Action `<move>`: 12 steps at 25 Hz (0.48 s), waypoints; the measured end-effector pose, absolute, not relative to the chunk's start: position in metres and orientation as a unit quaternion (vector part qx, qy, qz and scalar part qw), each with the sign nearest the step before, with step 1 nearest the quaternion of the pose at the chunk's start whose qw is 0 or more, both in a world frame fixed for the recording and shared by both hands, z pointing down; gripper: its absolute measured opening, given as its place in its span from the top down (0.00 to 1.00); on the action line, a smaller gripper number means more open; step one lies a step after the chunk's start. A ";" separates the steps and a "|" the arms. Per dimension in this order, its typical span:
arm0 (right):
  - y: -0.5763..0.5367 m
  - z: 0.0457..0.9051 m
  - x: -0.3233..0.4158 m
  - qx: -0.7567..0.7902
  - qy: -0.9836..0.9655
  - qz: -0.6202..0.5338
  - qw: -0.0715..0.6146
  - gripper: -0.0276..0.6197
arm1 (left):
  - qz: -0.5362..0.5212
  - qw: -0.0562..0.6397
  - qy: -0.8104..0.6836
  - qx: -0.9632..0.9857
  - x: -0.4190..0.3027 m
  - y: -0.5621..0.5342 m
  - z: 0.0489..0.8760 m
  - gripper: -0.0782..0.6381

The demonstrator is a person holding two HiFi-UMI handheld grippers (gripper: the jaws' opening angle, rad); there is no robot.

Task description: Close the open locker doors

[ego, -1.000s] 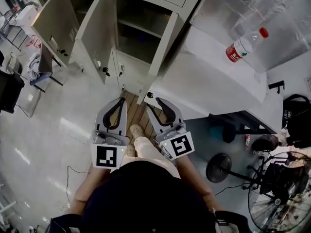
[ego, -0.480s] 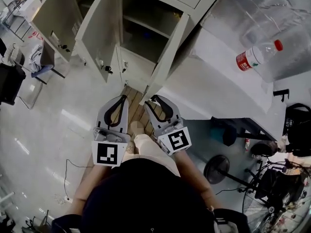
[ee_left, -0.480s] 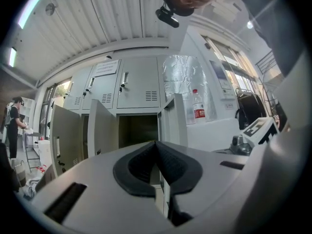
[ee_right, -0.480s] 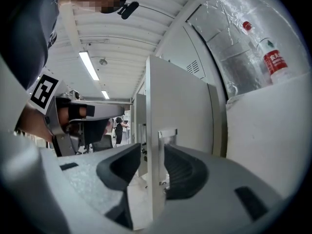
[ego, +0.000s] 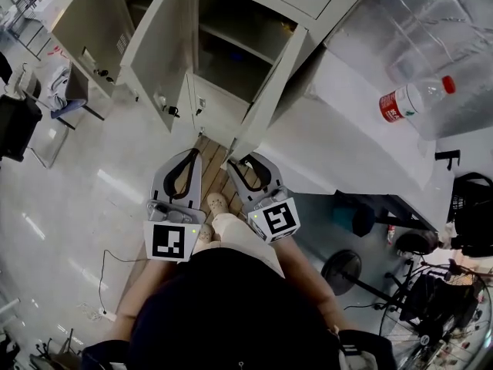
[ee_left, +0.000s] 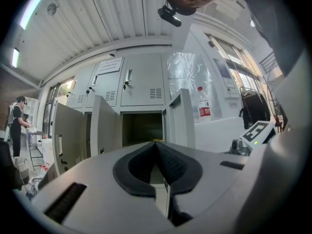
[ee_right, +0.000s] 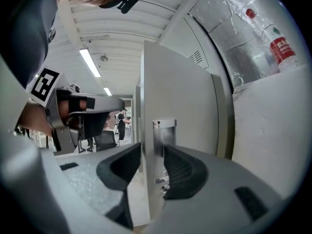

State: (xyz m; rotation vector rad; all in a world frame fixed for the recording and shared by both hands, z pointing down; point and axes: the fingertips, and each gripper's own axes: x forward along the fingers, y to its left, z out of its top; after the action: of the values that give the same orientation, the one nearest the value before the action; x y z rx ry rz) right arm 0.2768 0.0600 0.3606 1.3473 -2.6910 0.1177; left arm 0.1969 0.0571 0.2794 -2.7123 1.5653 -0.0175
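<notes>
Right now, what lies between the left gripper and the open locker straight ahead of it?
Nothing but bare floor: the head view shows a clear stretch from the left gripper to the locker.

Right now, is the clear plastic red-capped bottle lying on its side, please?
No, the clear plastic bottle stands upright on the white counter.
</notes>
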 end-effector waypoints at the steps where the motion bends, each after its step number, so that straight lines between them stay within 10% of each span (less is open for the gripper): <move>1: 0.058 0.362 0.276 0.445 -0.892 0.041 0.065 0.75 | -0.005 0.005 0.503 -0.864 0.195 0.056 0.280 0.89; 12: 0.037 0.362 0.247 0.419 -0.905 0.041 0.055 0.77 | -0.016 0.002 0.536 -0.844 0.173 0.042 0.286 0.89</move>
State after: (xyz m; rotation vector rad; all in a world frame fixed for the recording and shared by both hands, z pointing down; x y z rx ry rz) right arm 0.2473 0.0374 0.3619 1.2716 -2.7486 0.1240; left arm 0.1728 0.0424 0.2858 -2.6481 1.6807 -0.0505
